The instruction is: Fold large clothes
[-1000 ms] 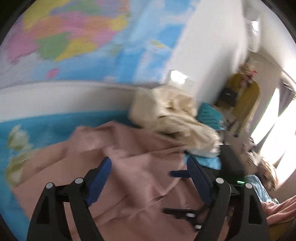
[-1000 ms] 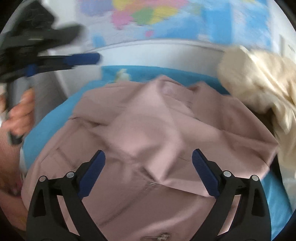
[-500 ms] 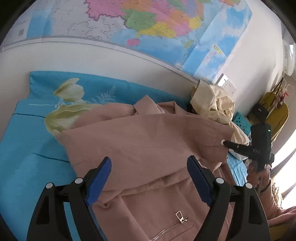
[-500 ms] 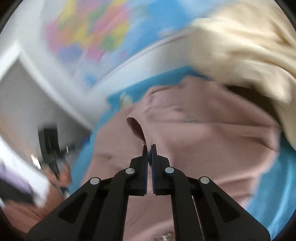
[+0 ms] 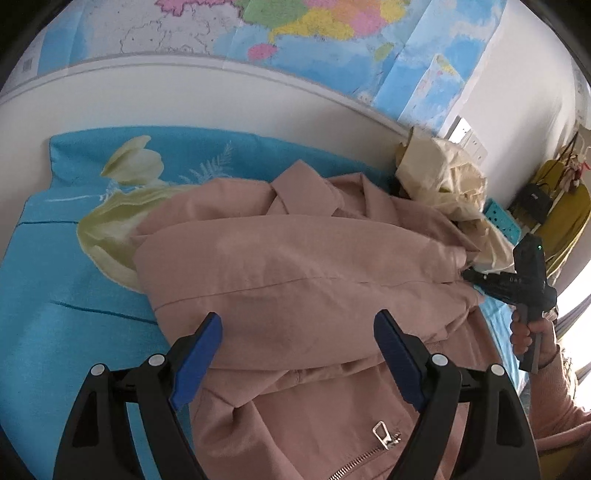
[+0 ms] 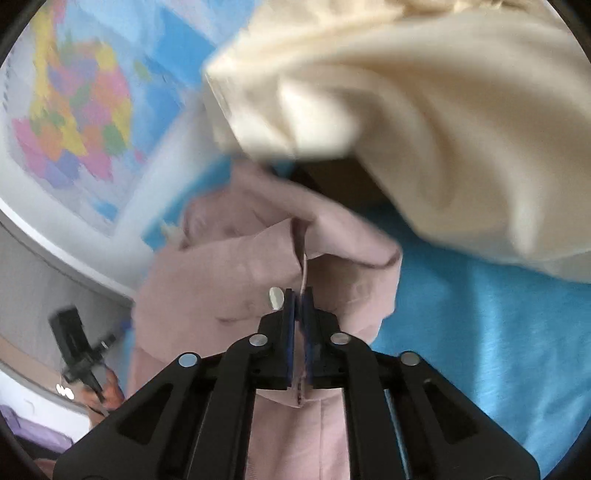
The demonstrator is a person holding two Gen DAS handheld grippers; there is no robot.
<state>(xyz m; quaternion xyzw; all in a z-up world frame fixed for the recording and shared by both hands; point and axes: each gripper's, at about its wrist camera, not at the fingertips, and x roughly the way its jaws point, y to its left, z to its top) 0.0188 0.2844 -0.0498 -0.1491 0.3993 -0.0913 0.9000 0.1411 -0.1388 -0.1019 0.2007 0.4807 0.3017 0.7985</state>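
A large dusty-pink zip jacket (image 5: 295, 280) lies on a blue bed sheet (image 5: 55, 314), with one sleeve folded across its body. My left gripper (image 5: 297, 354) is open and empty, hovering over the jacket's near half. My right gripper (image 6: 298, 295) is shut on a pink edge of the jacket (image 6: 221, 273) at its right side. The right gripper also shows in the left wrist view (image 5: 469, 275) at the jacket's right end, held by a hand.
A crumpled cream garment (image 5: 443, 184) is piled at the bed's far right corner, close above my right gripper (image 6: 424, 110). A white wall with a map (image 5: 314, 33) runs behind the bed. Yellow furniture (image 5: 565, 214) stands at the right.
The left gripper has swung from the bed's right side to face the jacket and drawn closer. The right gripper has shut on the jacket's edge and moved toward the cream pile.
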